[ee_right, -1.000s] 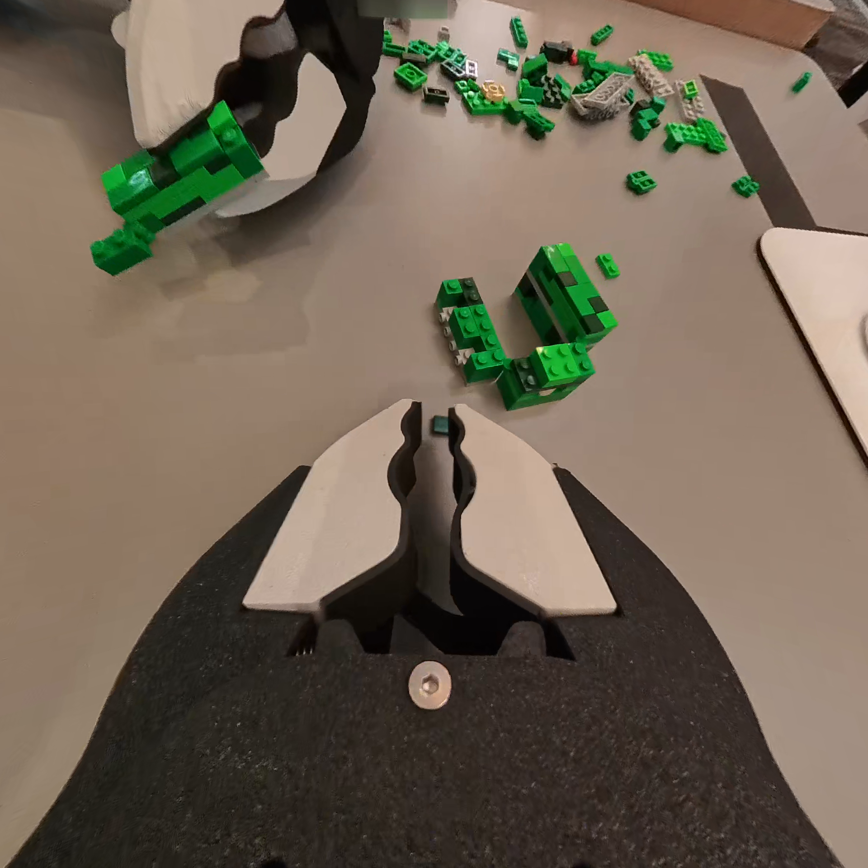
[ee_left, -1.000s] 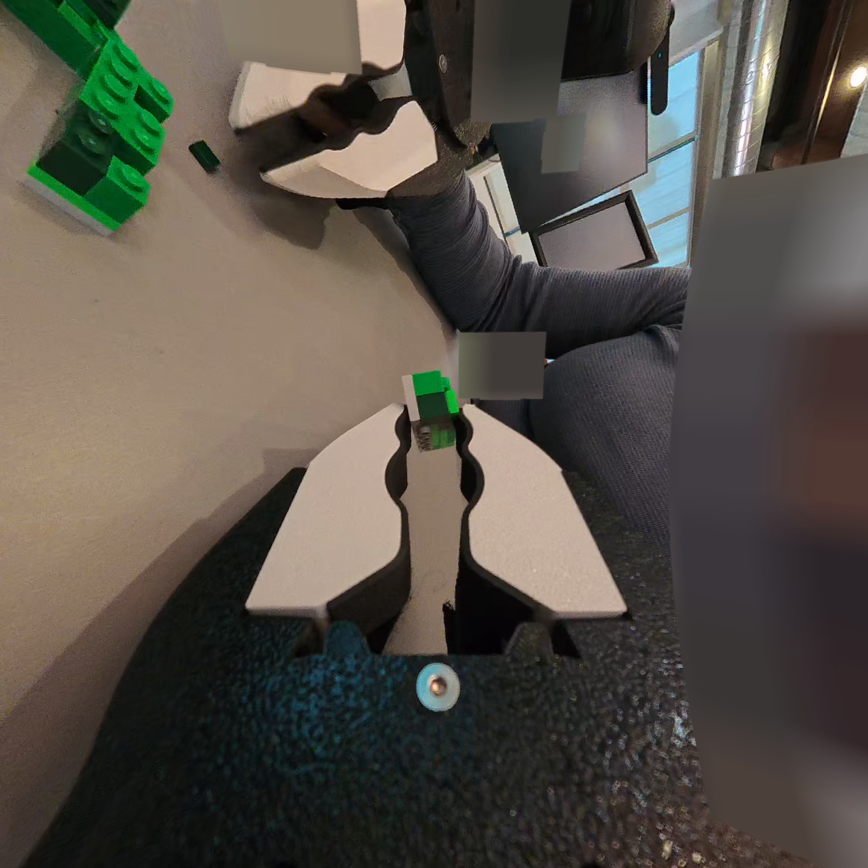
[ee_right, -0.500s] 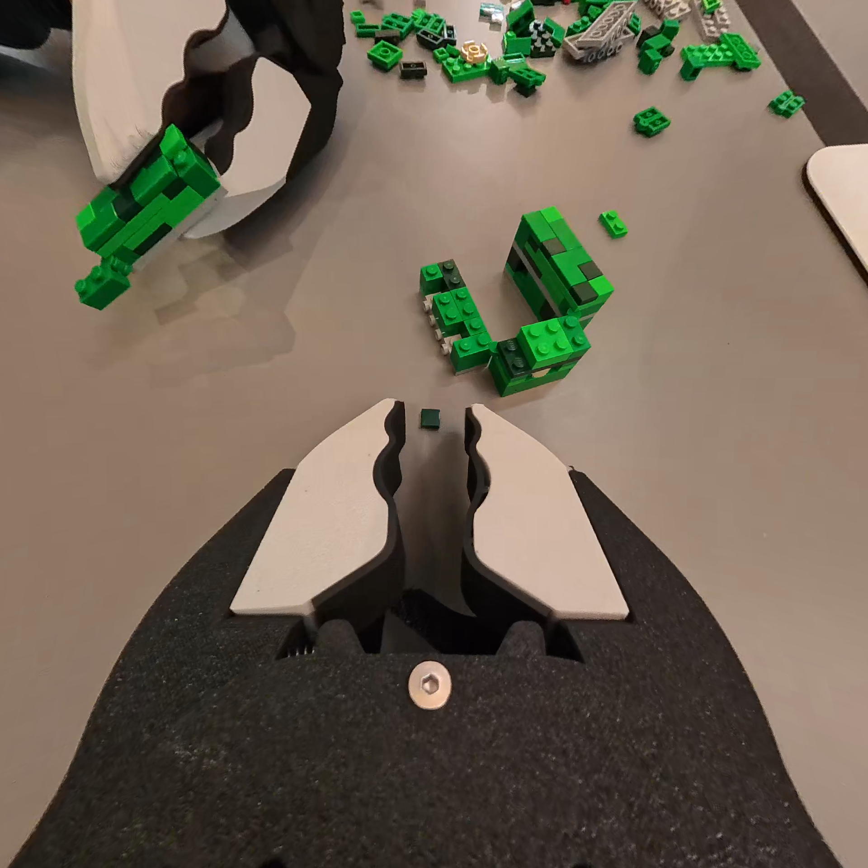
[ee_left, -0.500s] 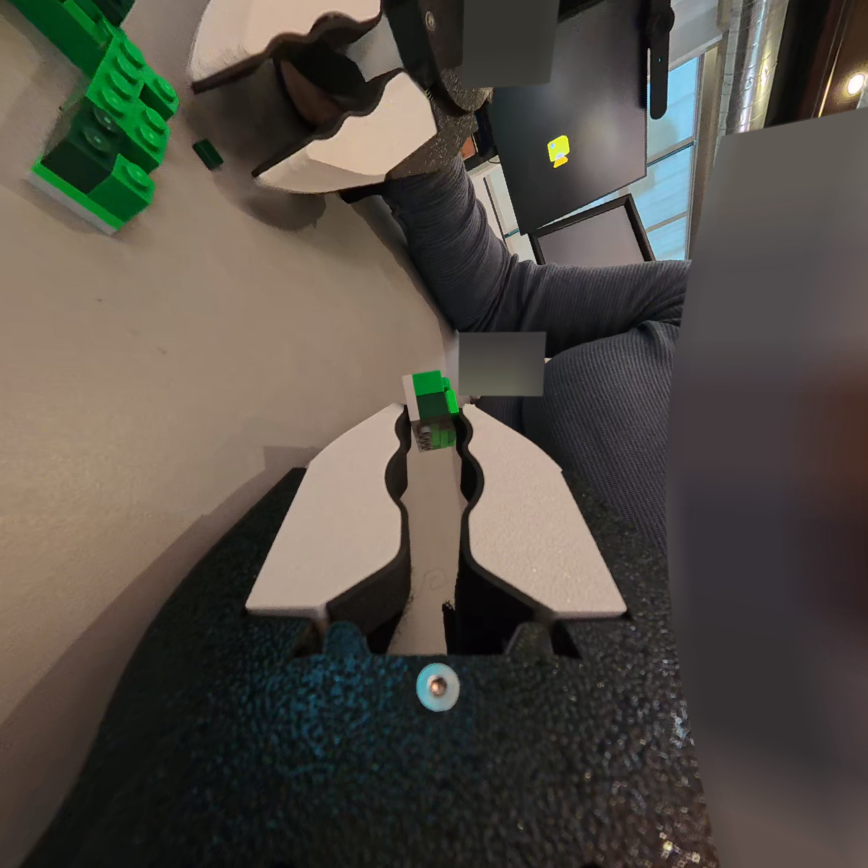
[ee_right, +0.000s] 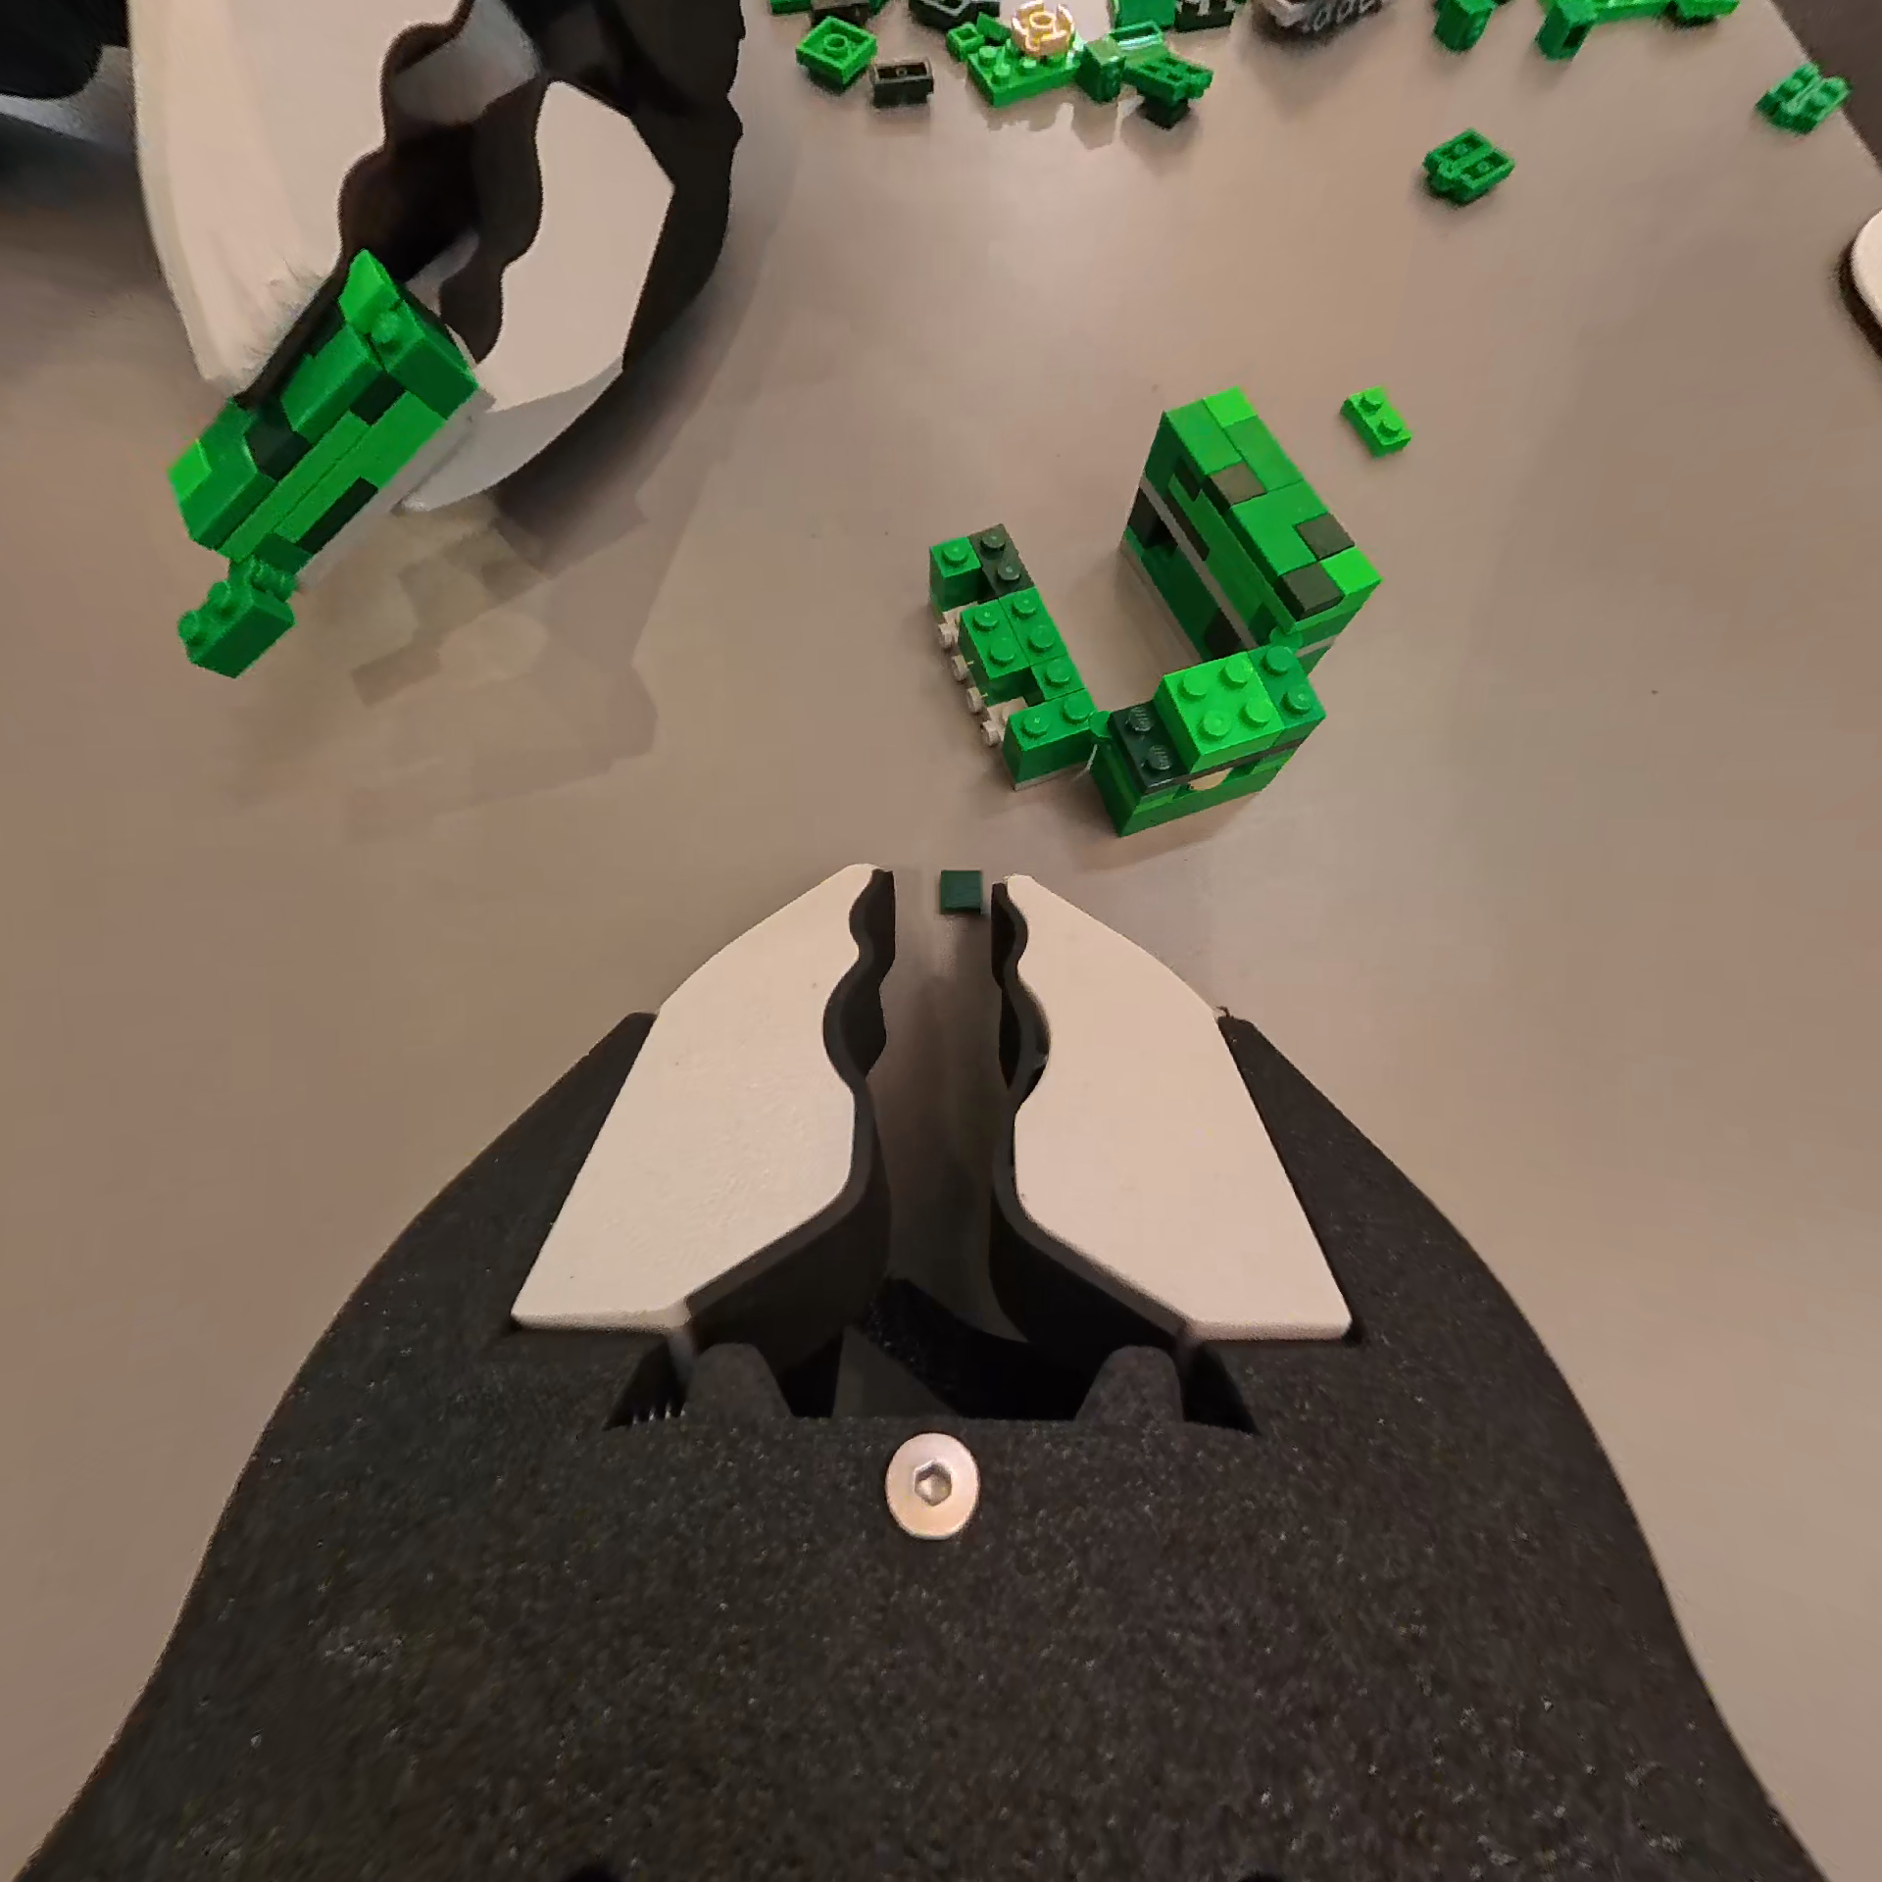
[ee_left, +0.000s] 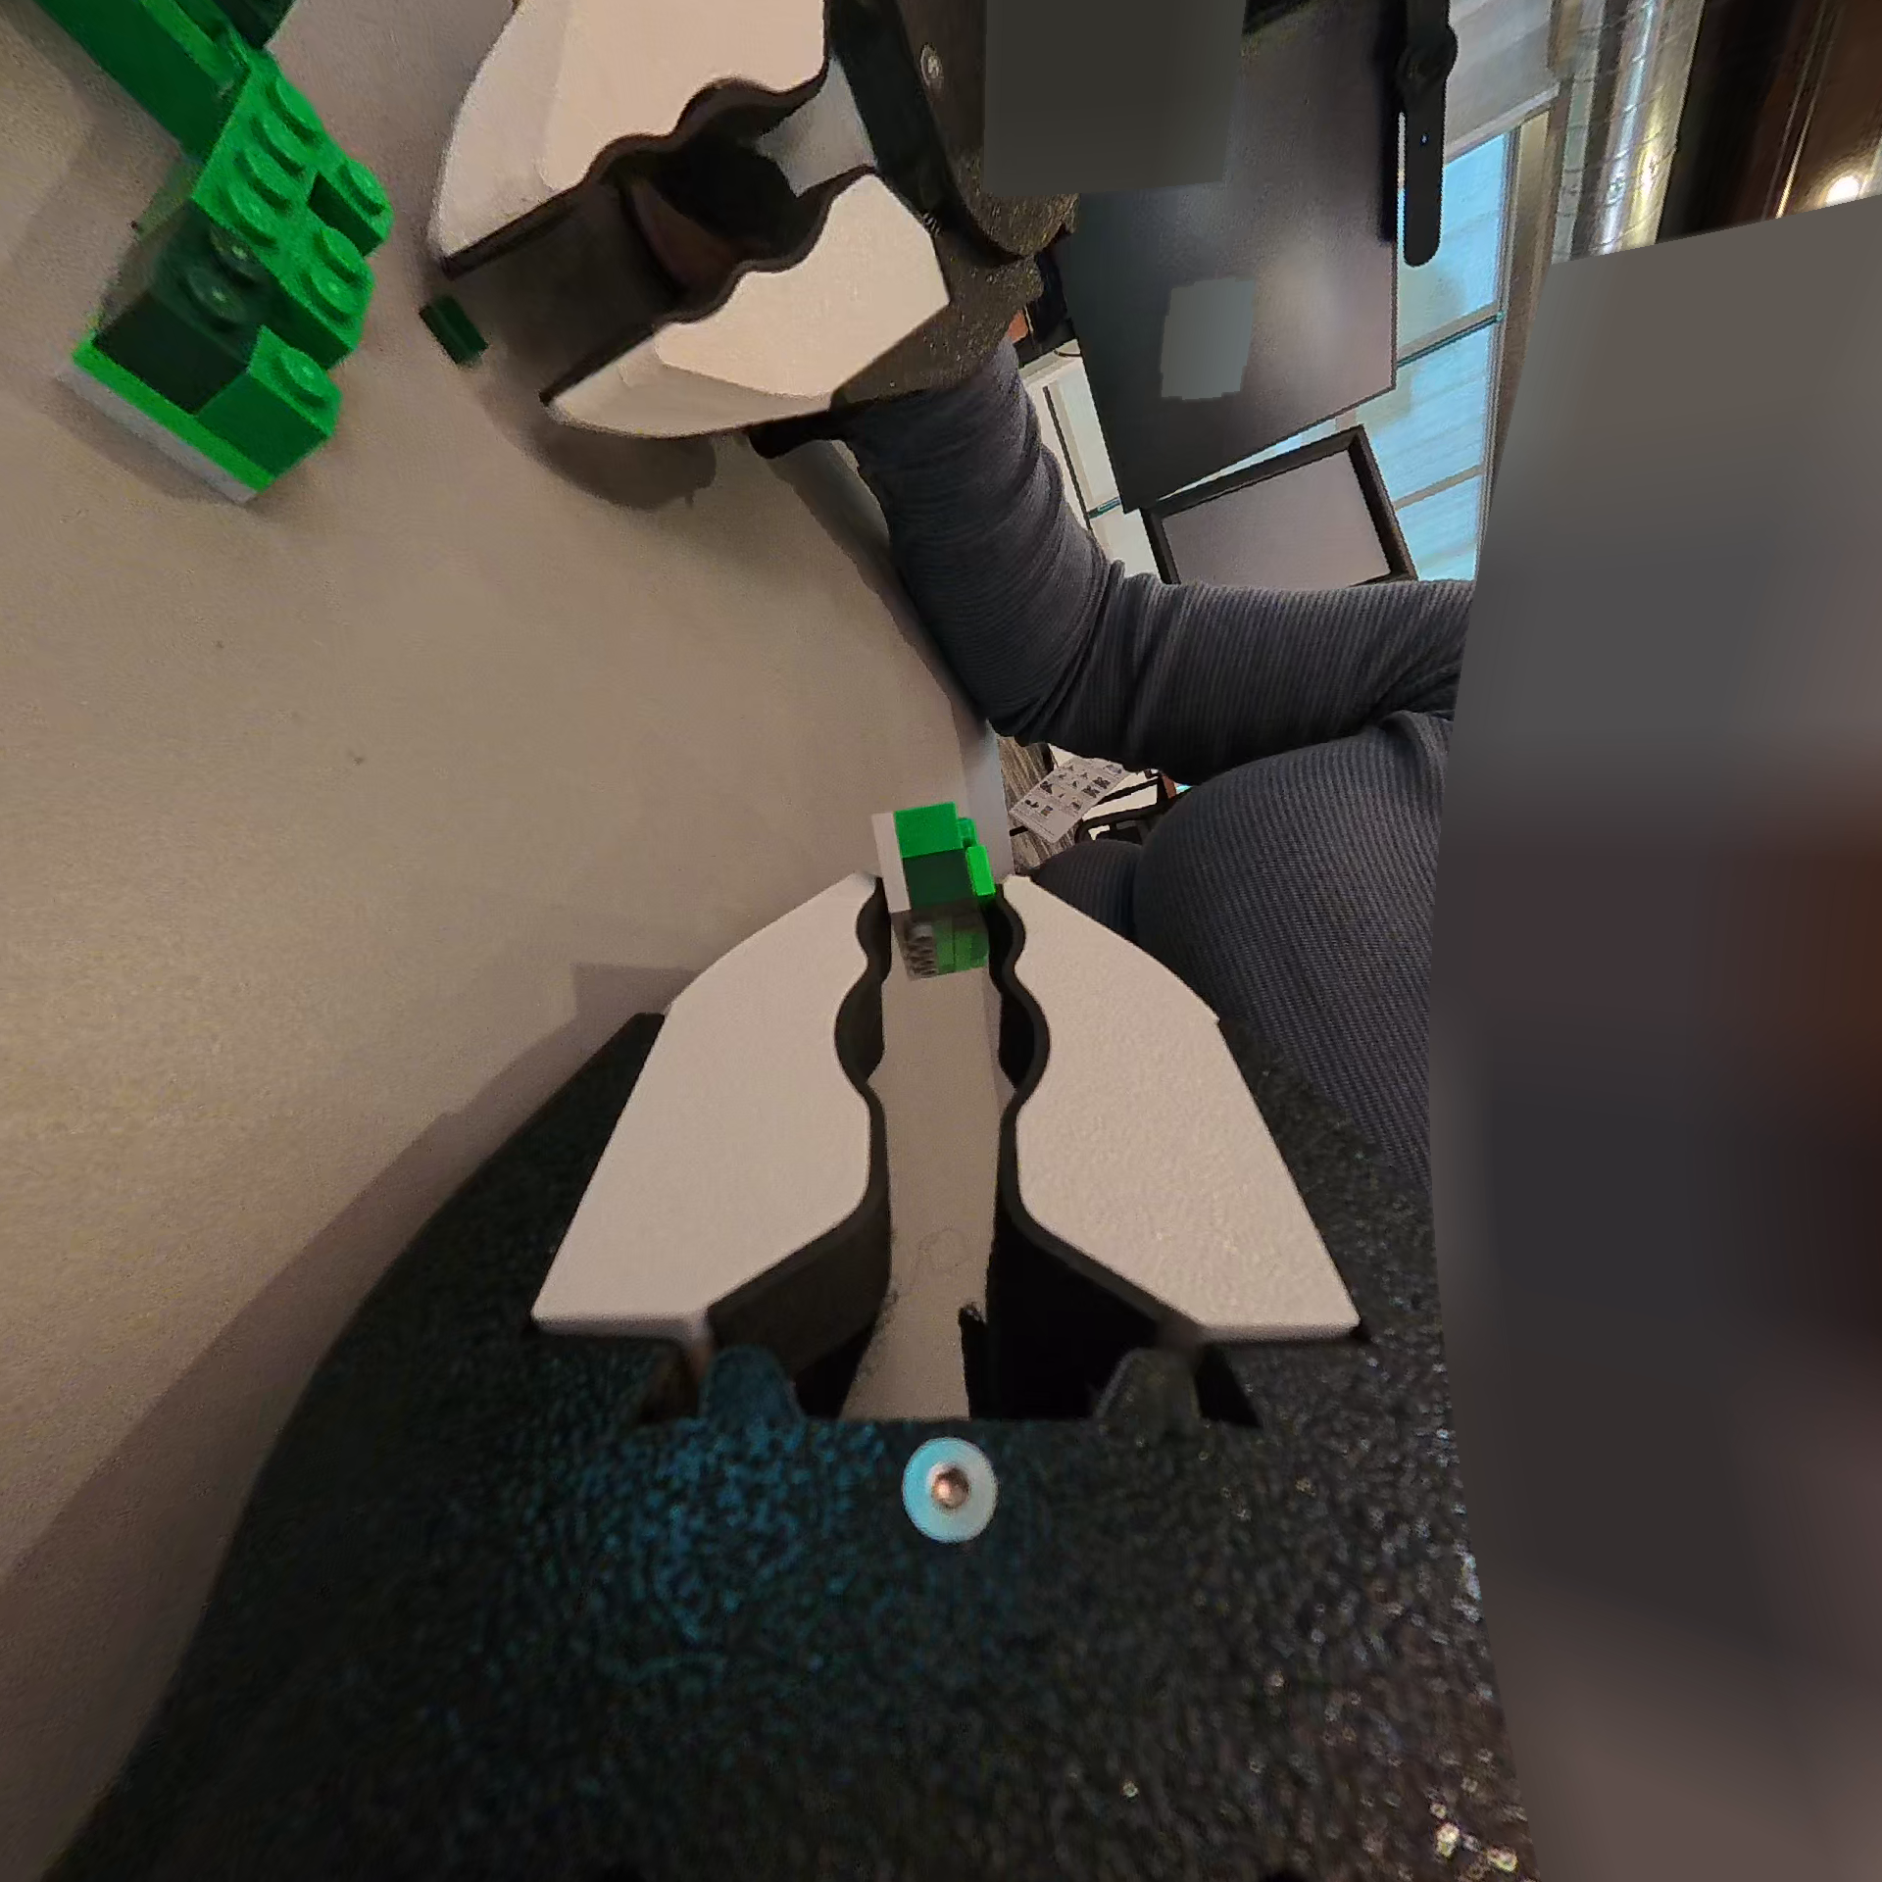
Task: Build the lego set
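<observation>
Pickup of the small dark green tile (ee_right: 960,891) is the step now. It lies flat on the desk (ee_right: 407,917), between the tips of my right hand-held gripper (ee_right: 945,884), which is narrowly open around it. My left hand-held gripper (ee_left: 937,896) holds the green block assembly (ee_right: 316,448). Next I must lower and close gently; the tile is thin and may slip.

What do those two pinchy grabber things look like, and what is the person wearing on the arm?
Each gripper has two pale grey fingers shaped like wedges, with wavy black rubbery inner edges. The left gripper and right gripper both sit on a rough, speckled black body with one silver screw in the middle. No cables show. The arm wears a dark blue-grey ribbed sleeve.
</observation>
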Demonstrator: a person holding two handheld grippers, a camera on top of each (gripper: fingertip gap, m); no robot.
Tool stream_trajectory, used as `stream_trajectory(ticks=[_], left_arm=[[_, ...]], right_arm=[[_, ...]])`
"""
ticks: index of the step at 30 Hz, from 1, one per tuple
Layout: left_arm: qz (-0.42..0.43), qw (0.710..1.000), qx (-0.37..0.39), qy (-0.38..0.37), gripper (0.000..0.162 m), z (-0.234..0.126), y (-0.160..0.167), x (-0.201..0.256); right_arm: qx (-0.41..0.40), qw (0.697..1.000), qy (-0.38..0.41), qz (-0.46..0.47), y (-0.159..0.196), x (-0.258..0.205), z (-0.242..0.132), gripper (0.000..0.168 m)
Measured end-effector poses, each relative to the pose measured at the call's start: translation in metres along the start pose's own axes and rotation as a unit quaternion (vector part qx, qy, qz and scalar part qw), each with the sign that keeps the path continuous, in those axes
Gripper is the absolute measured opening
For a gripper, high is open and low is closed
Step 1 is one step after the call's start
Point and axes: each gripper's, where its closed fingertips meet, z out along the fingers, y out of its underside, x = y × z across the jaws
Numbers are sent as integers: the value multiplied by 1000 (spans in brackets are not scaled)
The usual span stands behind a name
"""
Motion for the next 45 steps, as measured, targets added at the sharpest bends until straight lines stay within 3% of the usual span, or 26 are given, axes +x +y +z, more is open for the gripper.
stream_trajectory(ticks=[6,18,23,28,39,45], left_arm=[[-1,1000,-1,1,18,0,0,0],[-3,1000,-2,1,18,1,0,0],[-4,1000,-2,-1,18,1,0,-1],[-4,1000,-3,0,18,1,1,-1],[-4,1000,0,25,17,-2,2,6],[33,992,117,26,17,-34,-31,10]], right_arm=[[-9,999,-16,26,0,2,0,14],[-117,993,-29,-8,4,0,3,7],[-27,992,-91,-78,-40,-41,1,6],[8,978,-92,-188,-78,-77,2,0],[-35,981,-70,-175,-54,-63,11,0],[-8,985,-63,-163,-70,-94,-17,2]])
